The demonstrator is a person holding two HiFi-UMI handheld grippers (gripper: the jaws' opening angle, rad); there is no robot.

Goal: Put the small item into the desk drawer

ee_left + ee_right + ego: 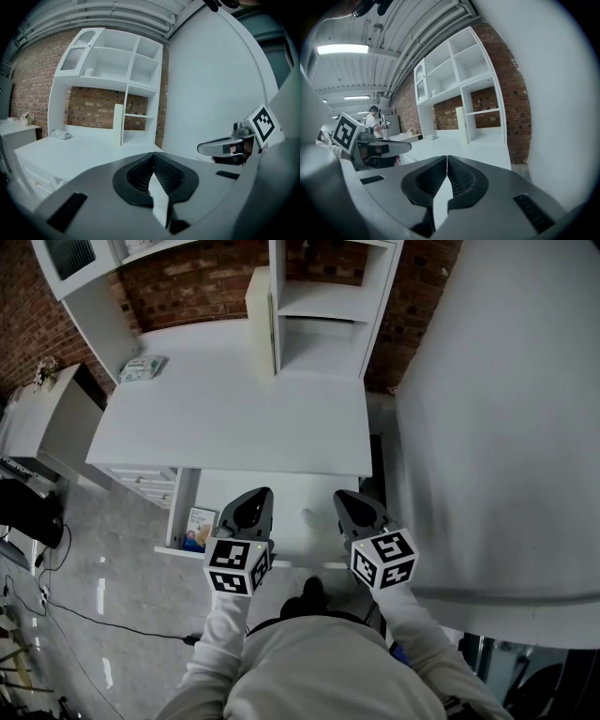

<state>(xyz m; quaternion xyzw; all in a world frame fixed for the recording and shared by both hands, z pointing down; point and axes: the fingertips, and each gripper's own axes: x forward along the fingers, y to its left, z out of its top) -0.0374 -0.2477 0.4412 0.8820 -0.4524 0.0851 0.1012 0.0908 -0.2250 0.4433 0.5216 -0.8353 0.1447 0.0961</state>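
A white desk [234, 418] with a hutch stands before me, and below its front edge a white drawer [281, 561] is pulled out. A small colourful pack [200, 527] lies in the drawer's left end. A pale teal packet [142, 368] rests on the desk's far left corner, and it shows again as the packet [61, 134] in the left gripper view. My left gripper [253, 502] and my right gripper [352, 504] hover side by side over the open drawer. Both are shut, with nothing between their jaws.
A large white panel [506, 427] rises close on the right. A drawer unit [145, 486] sits under the desk's left side. Cables [75, 615] run over the grey floor. A low white cabinet [42, 418] stands at the left. A person [375, 122] stands far off.
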